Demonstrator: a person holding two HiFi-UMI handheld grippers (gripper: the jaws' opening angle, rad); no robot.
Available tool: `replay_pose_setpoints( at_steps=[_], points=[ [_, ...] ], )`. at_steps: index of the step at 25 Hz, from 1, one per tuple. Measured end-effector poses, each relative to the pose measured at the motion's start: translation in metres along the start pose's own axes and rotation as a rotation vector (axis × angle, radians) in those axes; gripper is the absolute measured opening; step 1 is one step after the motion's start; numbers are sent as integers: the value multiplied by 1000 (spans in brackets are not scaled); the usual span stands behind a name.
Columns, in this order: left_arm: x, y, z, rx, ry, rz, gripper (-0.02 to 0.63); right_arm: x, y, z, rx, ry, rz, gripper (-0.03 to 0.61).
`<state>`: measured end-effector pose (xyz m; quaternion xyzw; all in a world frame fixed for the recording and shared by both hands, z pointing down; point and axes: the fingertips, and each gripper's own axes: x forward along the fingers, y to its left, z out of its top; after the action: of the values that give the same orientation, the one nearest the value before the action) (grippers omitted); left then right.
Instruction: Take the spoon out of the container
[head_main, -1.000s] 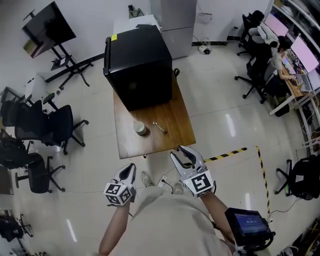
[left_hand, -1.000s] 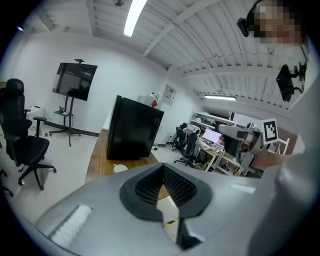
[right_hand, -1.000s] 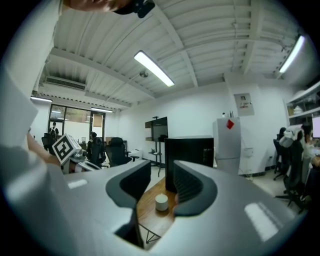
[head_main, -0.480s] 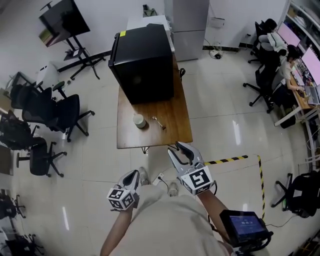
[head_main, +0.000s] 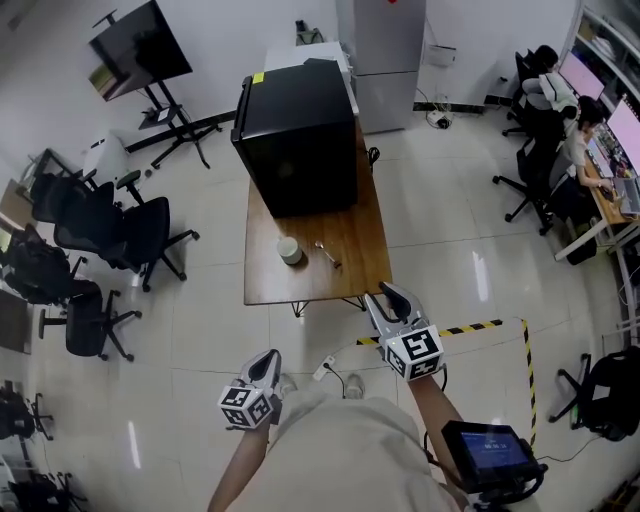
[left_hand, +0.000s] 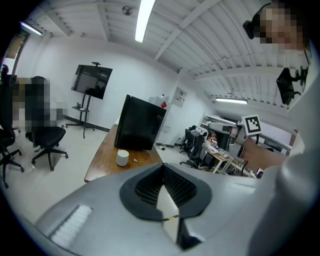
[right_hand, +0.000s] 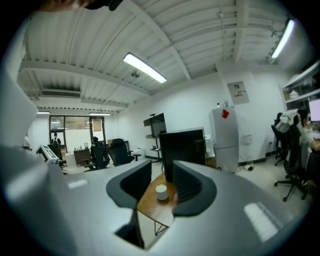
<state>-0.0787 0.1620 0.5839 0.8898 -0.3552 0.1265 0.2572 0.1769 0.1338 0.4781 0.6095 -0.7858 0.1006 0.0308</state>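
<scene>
A small white container (head_main: 290, 250) stands on the wooden table (head_main: 310, 285). The metal spoon (head_main: 326, 254) lies flat on the wood just right of it, outside the container. Both grippers hang in the air short of the table's near edge. My right gripper (head_main: 393, 300) is open and empty; between its fingers the right gripper view shows the container (right_hand: 161, 192). My left gripper (head_main: 264, 365) is lower and further back, jaws together with nothing in them. The left gripper view shows the container (left_hand: 122, 157) and spoon (left_hand: 135, 161) far ahead.
A big black box (head_main: 300, 135) fills the table's far half. Office chairs (head_main: 120, 235) stand to the left on the tiled floor. Yellow-black tape (head_main: 480, 328) marks the floor at the right. People sit at desks (head_main: 590, 160) at the far right. A cable and shoes show near my feet.
The view has drifted, so the table now sits further right and higher. My left gripper has sunk back toward my body. My right gripper has shifted right. Container and spoon stay put.
</scene>
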Motion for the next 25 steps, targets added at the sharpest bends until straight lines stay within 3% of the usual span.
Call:
replay_pose_setpoints(
  at_steps=[5,10,14,21,25],
  points=[
    [2,18,13,4,-8,-39,-11,15,37,2,-49,25,63,126],
    [-4,53,25,19,9,-66,-11,38,73,-26,-29,122,82,126],
    [-8,75,31,21,26,-85,-11,50,97,-27,-38,144,108,120],
    [-7,109,45,42,41,-118,-11,61,74,-13,-1,89,-57,118],
    [-9,120,44,47,64,-139,-11,53,56,-43,51,143,-161,110]
  ],
)
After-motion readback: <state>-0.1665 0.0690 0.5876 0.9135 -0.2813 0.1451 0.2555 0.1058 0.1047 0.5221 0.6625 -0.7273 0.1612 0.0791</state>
